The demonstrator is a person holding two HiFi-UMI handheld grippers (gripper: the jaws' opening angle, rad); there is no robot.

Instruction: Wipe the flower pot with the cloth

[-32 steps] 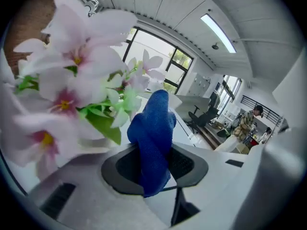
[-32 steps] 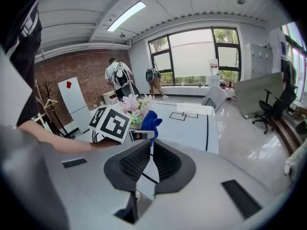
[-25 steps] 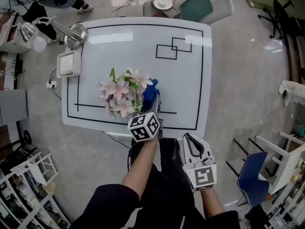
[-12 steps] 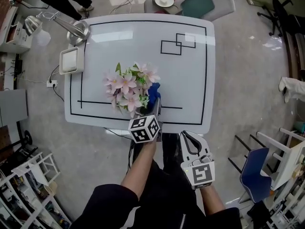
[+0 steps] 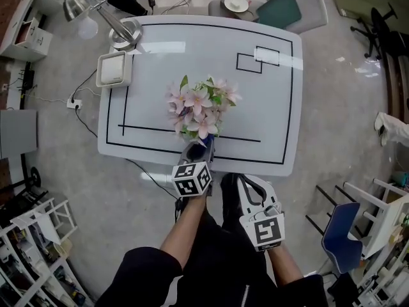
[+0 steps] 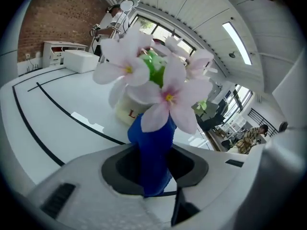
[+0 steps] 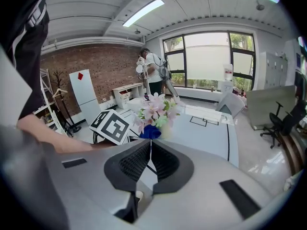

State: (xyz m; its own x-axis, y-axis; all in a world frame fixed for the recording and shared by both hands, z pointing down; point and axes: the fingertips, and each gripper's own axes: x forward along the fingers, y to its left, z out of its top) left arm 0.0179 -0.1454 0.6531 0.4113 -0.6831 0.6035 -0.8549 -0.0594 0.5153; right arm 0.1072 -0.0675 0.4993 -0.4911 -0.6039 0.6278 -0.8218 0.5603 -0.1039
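Note:
A cream flower pot (image 6: 125, 113) with pink flowers (image 5: 201, 104) stands near the front edge of the white table (image 5: 271, 123). From above the blooms hide the pot. My left gripper (image 5: 203, 151) is shut on a blue cloth (image 5: 206, 142), and the cloth (image 6: 153, 150) rises from the jaws to touch the pot's near side under the petals. My right gripper (image 5: 251, 187) hangs off the table by the person's body, shut and empty. In the right gripper view its jaws meet at the right gripper (image 7: 149, 153), with the flowers (image 7: 157, 108) far ahead.
A desk lamp (image 5: 96, 15) and a white box (image 5: 115, 69) sit at the table's far left corner. Black line outlines (image 5: 259, 57) mark the far right. A chair with a teal cushion (image 5: 278, 8) stands beyond the table, and a blue chair (image 5: 339, 235) at my right.
The cloth in my left gripper has slid from the pot's right side round to its near side. The head view has shifted, so the table appears farther right. The right gripper has stayed put.

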